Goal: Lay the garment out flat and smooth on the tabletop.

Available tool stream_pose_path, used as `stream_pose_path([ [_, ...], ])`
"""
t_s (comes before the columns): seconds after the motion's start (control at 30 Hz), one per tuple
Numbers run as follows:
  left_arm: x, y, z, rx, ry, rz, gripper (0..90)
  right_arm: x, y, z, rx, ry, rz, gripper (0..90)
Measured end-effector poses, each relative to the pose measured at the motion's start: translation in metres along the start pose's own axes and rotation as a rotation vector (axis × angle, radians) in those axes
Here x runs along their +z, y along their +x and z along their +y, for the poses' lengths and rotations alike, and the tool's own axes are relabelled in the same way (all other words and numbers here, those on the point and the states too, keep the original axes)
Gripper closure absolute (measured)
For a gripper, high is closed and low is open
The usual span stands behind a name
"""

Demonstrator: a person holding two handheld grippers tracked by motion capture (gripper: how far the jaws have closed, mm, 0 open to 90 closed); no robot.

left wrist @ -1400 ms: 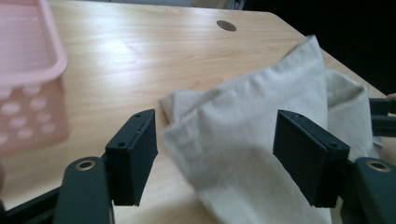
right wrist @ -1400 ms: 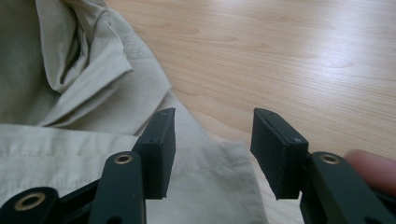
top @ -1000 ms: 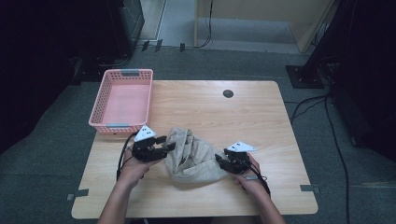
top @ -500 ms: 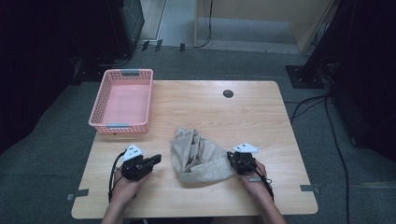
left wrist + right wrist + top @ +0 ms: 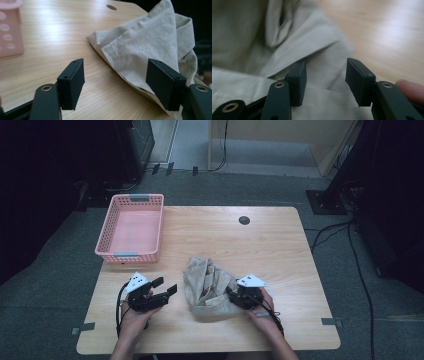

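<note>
A wooden counter (image 5: 210, 245) seen from above, with a crumpled beige cloth (image 5: 207, 285) lying near its front edge, at about 6 o'clock from the counter's centre. A pink basket (image 5: 131, 227) stands at the counter's 10 o'clock corner, well apart from the cloth. A small dark round hole (image 5: 244, 220) sits near the far edge at 1 o'clock.

The left hand-held gripper (image 5: 165, 289) is at 9 o'clock from the cloth, near it but not touching. Its jaws stand apart, having just been opening, with nothing between them. In the left gripper view, bare wood lies between the two black jaws, and the cloth (image 5: 150, 47) rises in folds at 2 o'clock, its edge passing behind the right-side jaw.

The right hand-held gripper (image 5: 234, 295) is at 4 o'clock of the cloth, at its edge. Its jaws have just been opening and stand apart. In the right gripper view, a flat fold of cloth (image 5: 287, 42) lies between and under the jaws, and the pads do not press on it. A fingertip (image 5: 409, 88) shows at 4 o'clock.
</note>
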State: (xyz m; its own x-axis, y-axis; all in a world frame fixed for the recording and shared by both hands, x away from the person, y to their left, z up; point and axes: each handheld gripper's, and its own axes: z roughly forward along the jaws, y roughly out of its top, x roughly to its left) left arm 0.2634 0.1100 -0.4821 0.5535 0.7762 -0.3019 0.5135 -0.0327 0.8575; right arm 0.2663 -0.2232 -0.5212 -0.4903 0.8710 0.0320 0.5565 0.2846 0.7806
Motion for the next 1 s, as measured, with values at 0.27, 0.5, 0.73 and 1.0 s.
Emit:
stream_pose_path([
  [0.27, 0.002, -0.013, 0.007, 0.033, 0.022, 0.009, 20.4, 0.006, 0.030, -0.005, -0.063, 0.023, 0.051, 54.8],
  [0.5, 0.028, -0.029, -0.006, 0.013, 0.126, -0.091, 10.7, 0.006, 0.043, -0.007, -0.090, 0.021, 0.067, 54.9],
  [0.73, 0.035, -0.045, -0.017, 0.121, 0.169, -0.061, 75.8, 0.006, 0.041, -0.008, -0.044, 0.012, 0.031, 60.8],
  [1.0, 0.029, -0.030, -0.017, 0.080, 0.208, -0.071, 89.1, 0.004, 0.020, -0.008, 0.039, 0.021, -0.053, 60.6],
])
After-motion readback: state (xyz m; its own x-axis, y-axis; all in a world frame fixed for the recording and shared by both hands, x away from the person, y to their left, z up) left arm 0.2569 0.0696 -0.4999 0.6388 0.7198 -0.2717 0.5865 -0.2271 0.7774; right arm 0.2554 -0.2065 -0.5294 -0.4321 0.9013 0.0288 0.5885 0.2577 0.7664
